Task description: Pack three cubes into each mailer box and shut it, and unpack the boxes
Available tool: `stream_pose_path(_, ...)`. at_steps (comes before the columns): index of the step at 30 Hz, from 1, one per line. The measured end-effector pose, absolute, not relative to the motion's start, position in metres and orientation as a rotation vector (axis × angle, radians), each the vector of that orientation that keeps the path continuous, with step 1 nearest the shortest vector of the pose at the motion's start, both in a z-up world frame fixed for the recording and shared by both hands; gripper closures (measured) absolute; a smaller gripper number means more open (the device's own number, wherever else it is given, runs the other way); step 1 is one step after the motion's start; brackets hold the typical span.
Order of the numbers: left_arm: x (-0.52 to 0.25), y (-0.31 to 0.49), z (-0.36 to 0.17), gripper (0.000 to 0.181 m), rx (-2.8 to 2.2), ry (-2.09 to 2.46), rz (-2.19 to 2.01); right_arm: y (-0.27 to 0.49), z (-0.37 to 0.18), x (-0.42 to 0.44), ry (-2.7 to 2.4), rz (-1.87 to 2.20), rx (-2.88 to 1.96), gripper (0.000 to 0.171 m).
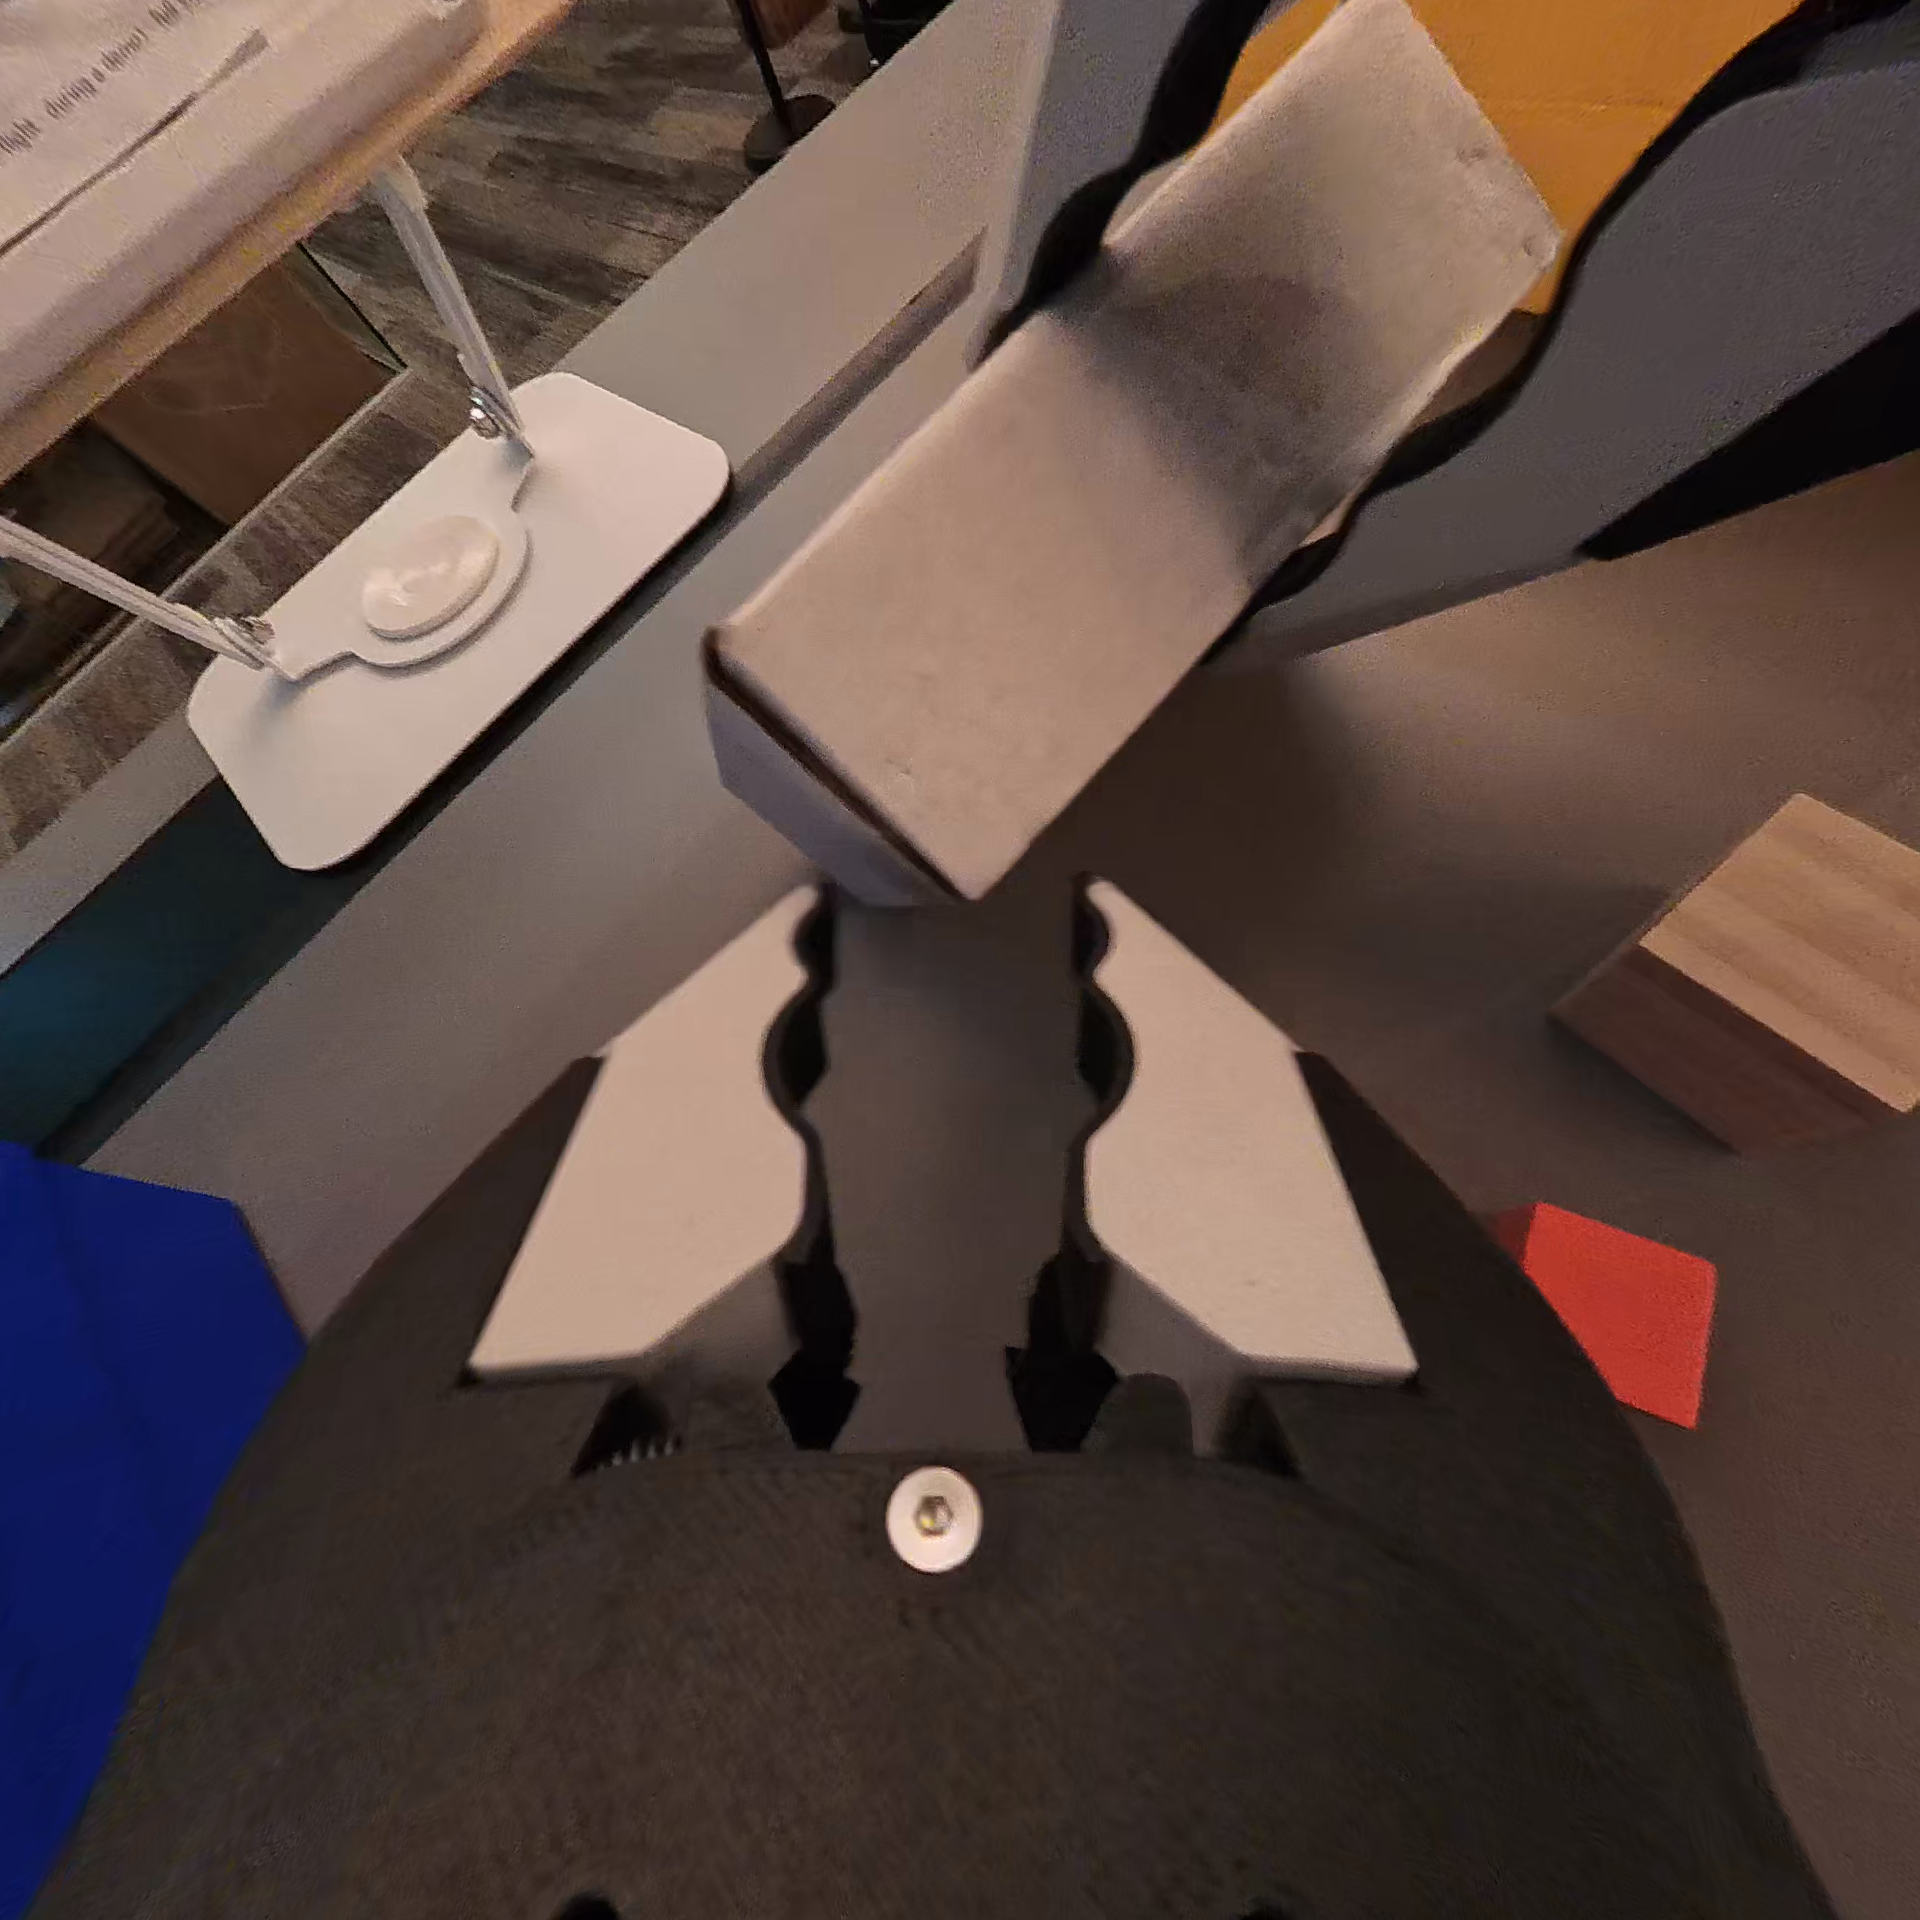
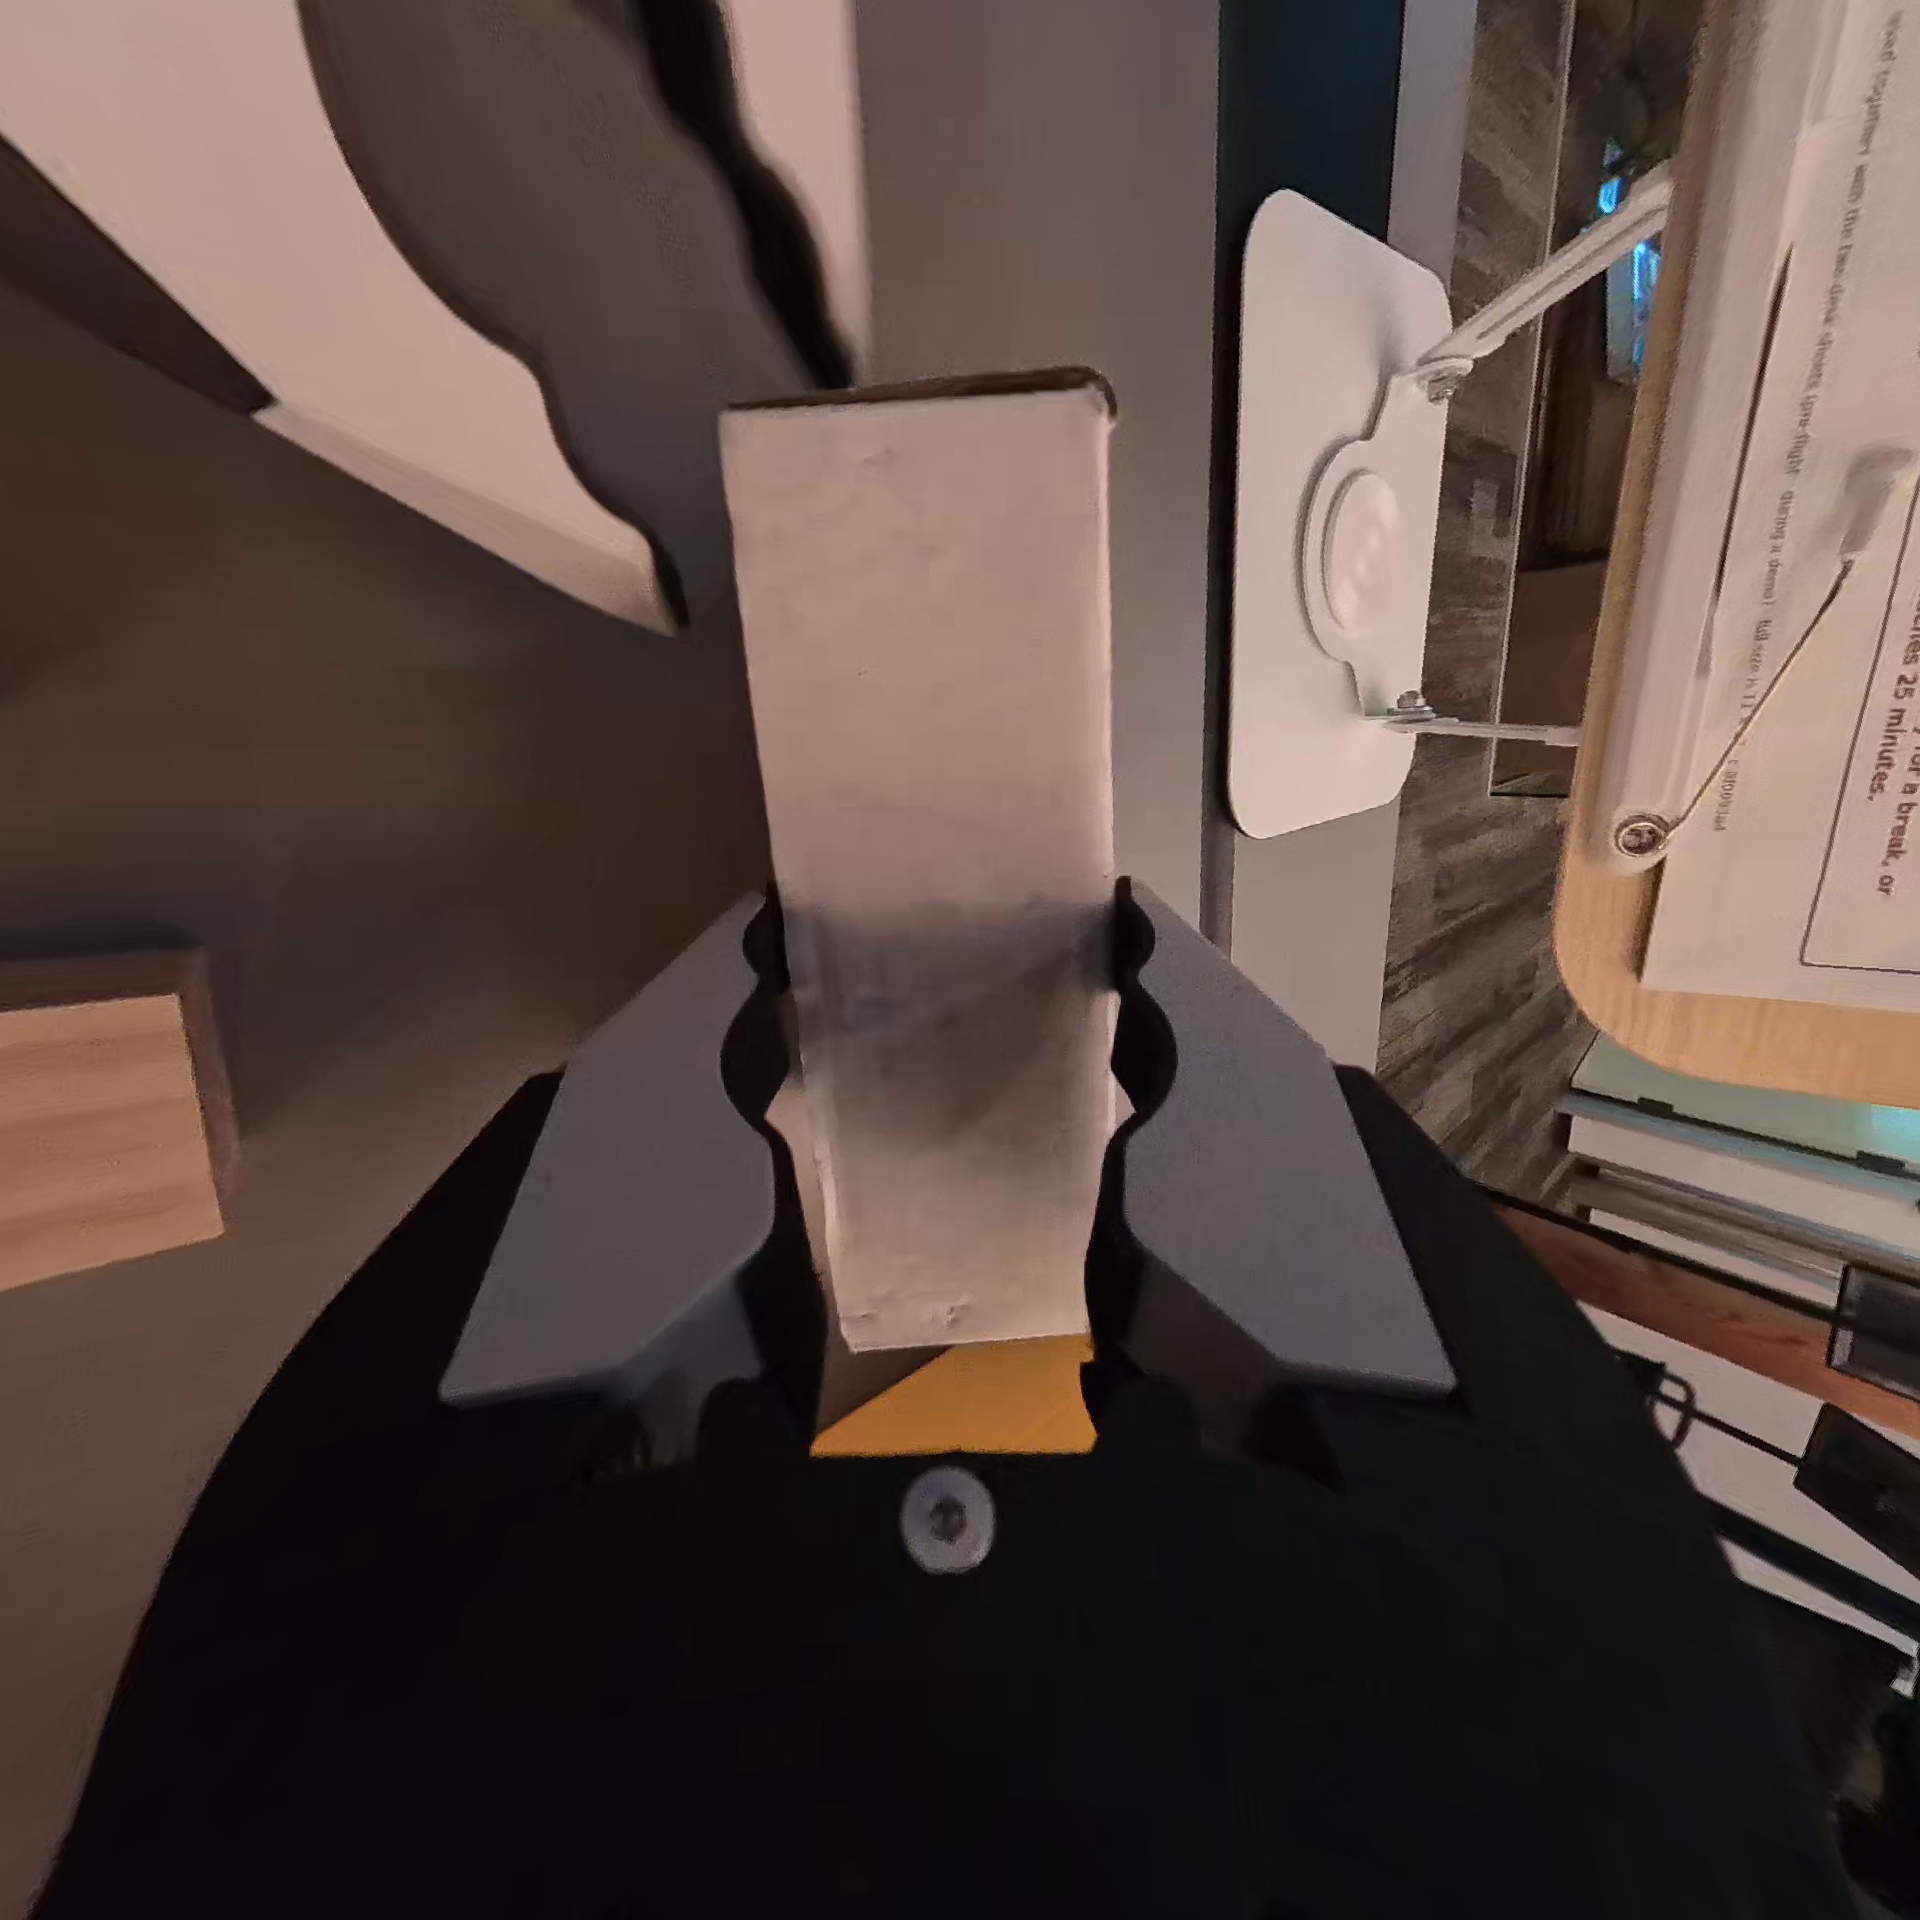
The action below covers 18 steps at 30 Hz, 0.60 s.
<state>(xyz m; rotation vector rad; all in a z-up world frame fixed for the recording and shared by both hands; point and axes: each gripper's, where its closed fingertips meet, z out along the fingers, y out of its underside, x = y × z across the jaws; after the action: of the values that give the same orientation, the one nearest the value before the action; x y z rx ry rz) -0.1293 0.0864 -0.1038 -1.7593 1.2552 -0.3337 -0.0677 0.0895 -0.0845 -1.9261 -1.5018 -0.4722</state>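
My right gripper (image 2: 948, 914) is shut on a white mailer box (image 2: 925, 644), pinching its long sides near one end. In the left wrist view the box (image 1: 987, 665) slants down toward me with its lid shut. The right gripper (image 1: 1143, 468) holds its far half. My left gripper (image 1: 951, 904) is open and empty, its fingertips just short of the box's near corner. It shows at the upper left of the right wrist view (image 2: 717, 478). On the grey table (image 1: 1351, 790) lie a wooden cube (image 1: 1766, 977), a red cube (image 1: 1621, 1320) and a blue cube (image 1: 114, 1455).
A yellow block (image 1: 1590, 94) sits behind the right gripper and shows under the box (image 2: 956, 1397). A white lamp base (image 1: 468, 623) stands at the table's edge. Past the edge is a wooden board with paper sheets (image 2: 1766, 623). The wooden cube (image 2: 104, 1112) lies left of the box.
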Motion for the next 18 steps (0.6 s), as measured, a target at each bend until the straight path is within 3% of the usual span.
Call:
stream_pose_path(2, -0.131, 0.088, -0.103, 0.116, -1.738, 1.243, -0.316, 0.082, -0.084, -0.067, -1.516, -0.442, -1.93, 0.11)
stream_pose_path(6, -0.124, 0.076, -0.098, 0.108, -1.636, 1.279, -0.374, 0.055, -0.081, -0.074, -1.561, -0.223, -1.933, 0.11)
stream_pose_path(8, -0.117, 0.068, -0.097, 0.094, -1.588, 1.313, -0.41, 0.045, -0.08, -0.077, -1.601, -0.158, -1.905, 0.11)
stream_pose_path(12, -0.106, 0.053, -0.098, 0.09, -1.542, 1.361, -0.528, 0.037, -0.08, -0.081, -1.659, -0.113, -1.854, 0.11)
stream_pose_path(14, -0.104, 0.053, -0.105, 0.1, -1.565, 1.372, -0.544, 0.036, -0.08, -0.087, -1.668, -0.075, -1.823, 0.11)
stream_pose_path(18, -0.104, 0.056, -0.106, 0.101, -1.577, 1.37, -0.579, 0.04, -0.074, -0.088, -1.624, -0.099, -1.774, 0.108)
